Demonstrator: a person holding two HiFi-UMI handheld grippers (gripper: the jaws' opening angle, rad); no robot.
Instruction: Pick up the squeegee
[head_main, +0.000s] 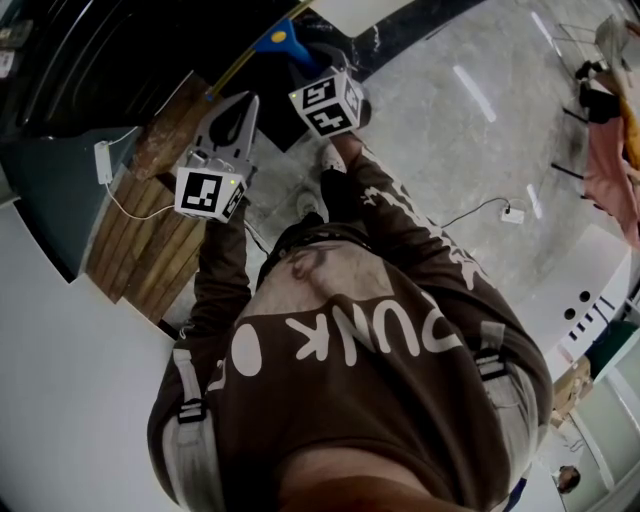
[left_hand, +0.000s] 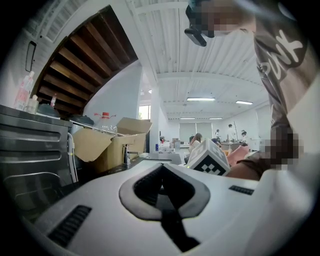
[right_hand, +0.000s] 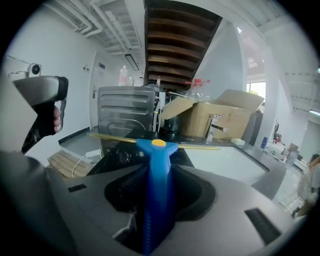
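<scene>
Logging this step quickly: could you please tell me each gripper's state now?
Left gripper: closed, empty.
Right gripper: closed on the squeegee, by its blue handle.

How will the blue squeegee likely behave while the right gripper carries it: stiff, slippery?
The squeegee looks like stiff, light plastic, so it should not droop. Its ribbed handle, clamped in the right gripper, probably resists slipping. The long yellow blade sticks out both sides and might catch on things.

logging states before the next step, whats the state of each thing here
blue plastic squeegee with yellow blade: gripped by its handle
right gripper: shut on the squeegee handle
left gripper: shut, empty
brown cardboard box: flaps open
</scene>
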